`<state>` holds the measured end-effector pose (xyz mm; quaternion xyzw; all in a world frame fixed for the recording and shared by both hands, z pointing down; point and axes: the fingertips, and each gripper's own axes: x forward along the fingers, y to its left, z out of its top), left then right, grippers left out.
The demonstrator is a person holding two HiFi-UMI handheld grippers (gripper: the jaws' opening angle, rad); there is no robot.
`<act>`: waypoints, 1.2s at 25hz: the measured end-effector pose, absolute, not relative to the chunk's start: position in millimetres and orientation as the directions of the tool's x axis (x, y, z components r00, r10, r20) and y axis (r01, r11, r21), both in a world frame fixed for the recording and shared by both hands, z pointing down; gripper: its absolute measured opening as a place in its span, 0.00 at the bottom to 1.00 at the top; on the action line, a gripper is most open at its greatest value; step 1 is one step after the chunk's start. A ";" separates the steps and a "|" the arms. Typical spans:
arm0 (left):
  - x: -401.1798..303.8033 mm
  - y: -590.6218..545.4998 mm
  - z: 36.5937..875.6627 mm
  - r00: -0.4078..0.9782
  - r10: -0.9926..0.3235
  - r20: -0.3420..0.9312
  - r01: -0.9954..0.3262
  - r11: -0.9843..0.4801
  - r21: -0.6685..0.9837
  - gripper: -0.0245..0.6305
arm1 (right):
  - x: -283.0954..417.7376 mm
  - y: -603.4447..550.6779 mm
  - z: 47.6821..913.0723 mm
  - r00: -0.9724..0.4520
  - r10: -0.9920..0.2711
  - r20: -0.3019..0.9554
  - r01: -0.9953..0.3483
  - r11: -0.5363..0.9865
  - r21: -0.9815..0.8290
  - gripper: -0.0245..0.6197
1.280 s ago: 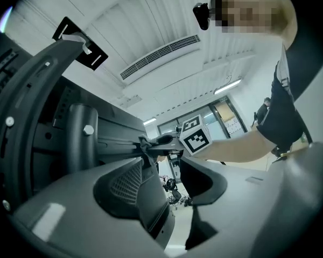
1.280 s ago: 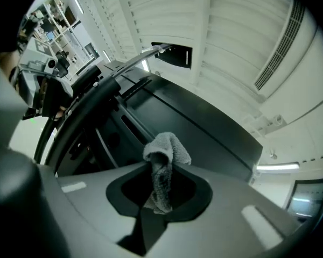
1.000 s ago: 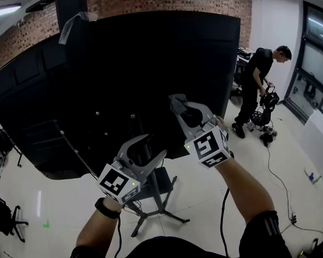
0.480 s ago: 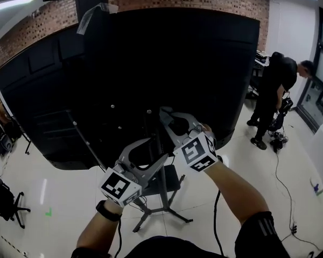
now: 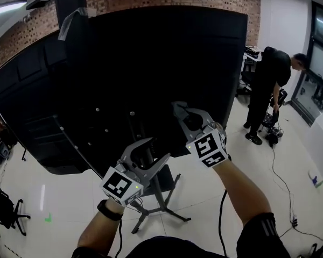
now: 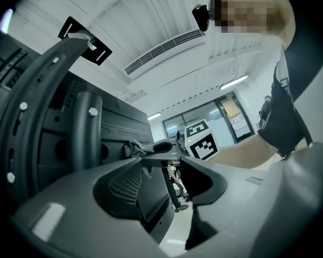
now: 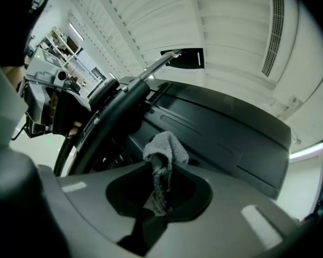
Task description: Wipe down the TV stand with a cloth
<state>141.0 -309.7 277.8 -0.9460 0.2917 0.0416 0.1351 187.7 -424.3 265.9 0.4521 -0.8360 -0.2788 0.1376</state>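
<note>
- Holding the grey cloth (image 7: 162, 147) tight in the right gripper (image 5: 182, 110), with a tuft poking out past the jaws.
- Holding the left gripper (image 5: 155, 150) open, low by the pole, with nothing between its jaws.
- Half a second ago, right up by the pole of the TV stand (image 5: 161, 209) with the cloth; now slid a bit to the right, in front of the black back of the TV (image 5: 151, 63).
- Cannot tell if the cloth touches anything right now.
- Looks like one short rub is done, with a new one not yet begun.
- Plenty still to wipe: most likely the pole lower down and the legs.
</note>
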 end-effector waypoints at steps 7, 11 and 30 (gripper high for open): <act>171.5 -309.2 275.9 0.846 -0.510 -0.155 -0.533 -0.812 -0.237 0.41 | 241.7 -435.0 265.9 -0.480 -0.877 -0.023 -0.743 0.393 0.542 0.12; 179.8 -306.6 277.2 0.850 -0.505 -0.154 -0.527 -0.817 -0.233 0.41 | 264.5 -438.1 265.7 -0.438 -0.899 -0.023 -0.764 0.359 0.536 0.12; 53.9 -282.1 260.4 0.764 -0.616 -0.194 -0.645 -0.717 -0.265 0.41 | 108.2 -353.1 199.8 -0.651 -0.744 -0.150 -0.644 0.436 0.629 0.12</act>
